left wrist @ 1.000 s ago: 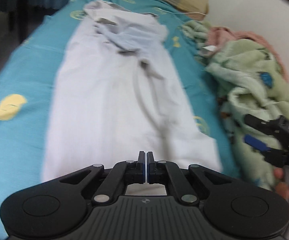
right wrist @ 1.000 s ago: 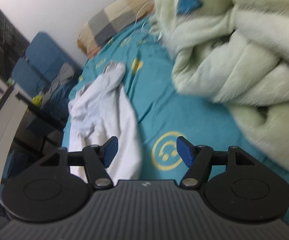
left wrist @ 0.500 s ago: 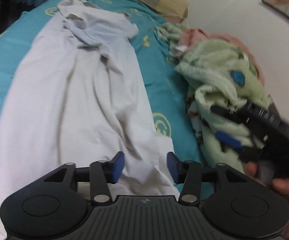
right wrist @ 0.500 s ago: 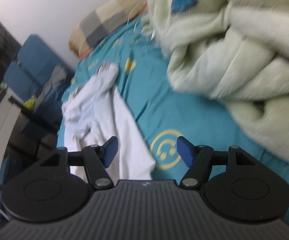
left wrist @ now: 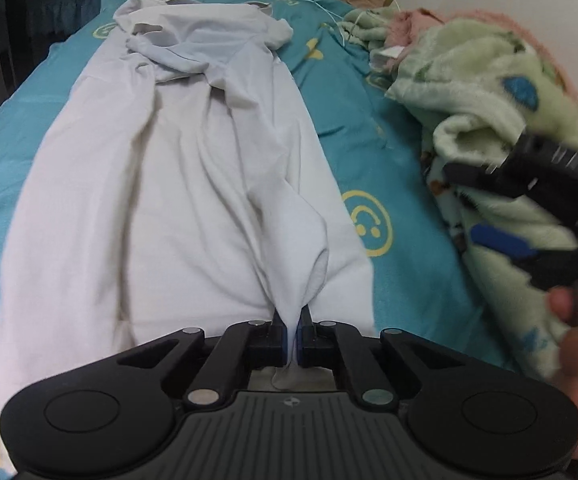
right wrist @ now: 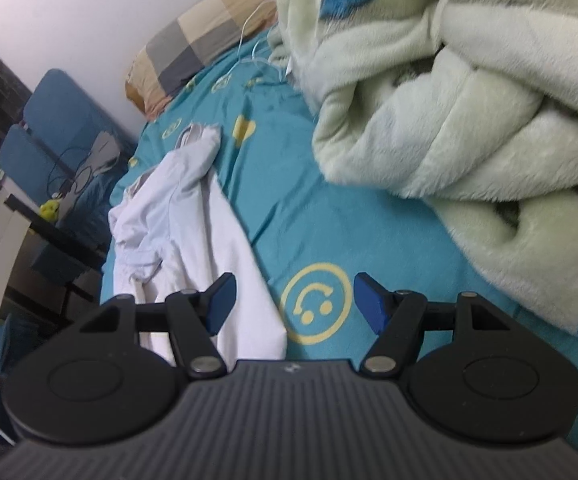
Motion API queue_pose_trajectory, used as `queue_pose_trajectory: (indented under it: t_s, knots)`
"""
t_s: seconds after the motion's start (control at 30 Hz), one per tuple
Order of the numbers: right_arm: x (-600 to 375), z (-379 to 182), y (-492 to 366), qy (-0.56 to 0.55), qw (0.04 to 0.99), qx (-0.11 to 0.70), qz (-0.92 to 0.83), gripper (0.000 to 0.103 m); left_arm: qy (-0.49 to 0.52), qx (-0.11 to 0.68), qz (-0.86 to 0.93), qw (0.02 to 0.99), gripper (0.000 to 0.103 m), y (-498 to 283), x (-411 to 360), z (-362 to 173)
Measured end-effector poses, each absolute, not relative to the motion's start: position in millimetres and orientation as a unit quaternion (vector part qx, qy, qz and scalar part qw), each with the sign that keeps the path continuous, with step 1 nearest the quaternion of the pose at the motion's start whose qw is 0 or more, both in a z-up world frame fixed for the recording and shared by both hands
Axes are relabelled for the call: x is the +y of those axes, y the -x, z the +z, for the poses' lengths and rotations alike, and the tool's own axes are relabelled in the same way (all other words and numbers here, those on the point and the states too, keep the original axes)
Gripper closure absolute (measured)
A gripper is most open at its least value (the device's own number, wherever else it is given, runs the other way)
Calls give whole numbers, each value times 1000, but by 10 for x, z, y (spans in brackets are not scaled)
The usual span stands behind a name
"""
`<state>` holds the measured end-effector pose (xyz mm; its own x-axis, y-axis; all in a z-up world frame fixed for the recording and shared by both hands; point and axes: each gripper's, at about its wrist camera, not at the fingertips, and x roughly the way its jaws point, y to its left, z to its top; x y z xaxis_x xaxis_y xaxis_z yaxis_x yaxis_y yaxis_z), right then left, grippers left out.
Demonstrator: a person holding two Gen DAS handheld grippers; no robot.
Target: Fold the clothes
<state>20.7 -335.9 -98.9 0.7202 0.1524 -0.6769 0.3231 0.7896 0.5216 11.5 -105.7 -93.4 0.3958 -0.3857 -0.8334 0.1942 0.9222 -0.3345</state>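
A long white garment (left wrist: pixel 169 200) lies lengthwise on the teal bed sheet (left wrist: pixel 349 120), its far end bunched up. My left gripper (left wrist: pixel 292 336) is at the garment's near edge, its jaws closing tight on a pinched fold, and the cloth rises in a ridge from the pads. My right gripper (right wrist: pixel 293 304) stands open above a yellow smiley print, just right of the white garment (right wrist: pixel 209 232), with nothing between its blue pads. In the left wrist view the right gripper (left wrist: pixel 469 204) hovers at the right, held by a hand (left wrist: pixel 577 344).
A fluffy pale green blanket (right wrist: pixel 449 120) is piled along the right side of the bed, up to the wall. A checked pillow (right wrist: pixel 193 40) lies at the far end with a thin white cable (left wrist: pixel 329 8) near it. Blue chairs (right wrist: pixel 49 128) stand beyond the bed's left side.
The left gripper shifted right along the garment's near edge, opened, then shut on a fold of the cloth, which now bunches up. The right gripper stayed open and barely moved.
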Motion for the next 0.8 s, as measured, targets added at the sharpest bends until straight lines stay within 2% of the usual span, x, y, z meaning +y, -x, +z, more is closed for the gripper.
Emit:
queue_pose_trajectory:
  t_s: [0.13, 0.33, 0.37, 0.43, 0.57, 0.63, 0.7, 0.8]
  knots:
    - [-3266, -1052, -261, -321, 860, 396, -15, 35, 141, 550, -178, 804, 98, -155, -574, -837]
    - [-3021, -1199, -366, -322, 828, 455, 63, 35, 136, 578, -151, 791, 94, -234, -272, -1186]
    - [-2971, -1215, -372, -319, 823, 464, 73, 35, 137, 576, -157, 791, 91, -223, -266, -1176]
    - [-2867, -1242, -375, -312, 815, 480, 91, 35, 126, 567, -175, 795, 69, -185, -277, -1081]
    - [-2674, -1312, -361, -302, 792, 516, 124, 35, 109, 542, -186, 812, 47, -106, -163, -863]
    - [-2585, -1333, -340, -295, 784, 529, 135, 35, 100, 524, -149, 833, 29, -87, -1, -794]
    - [-2493, -1345, -320, -280, 780, 540, 147, 35, 82, 510, -96, 851, 25, -101, 170, -797]
    - [-2334, -1374, -326, -255, 771, 557, 172, 35, 49, 504, -24, 862, 25, -163, 374, -873]
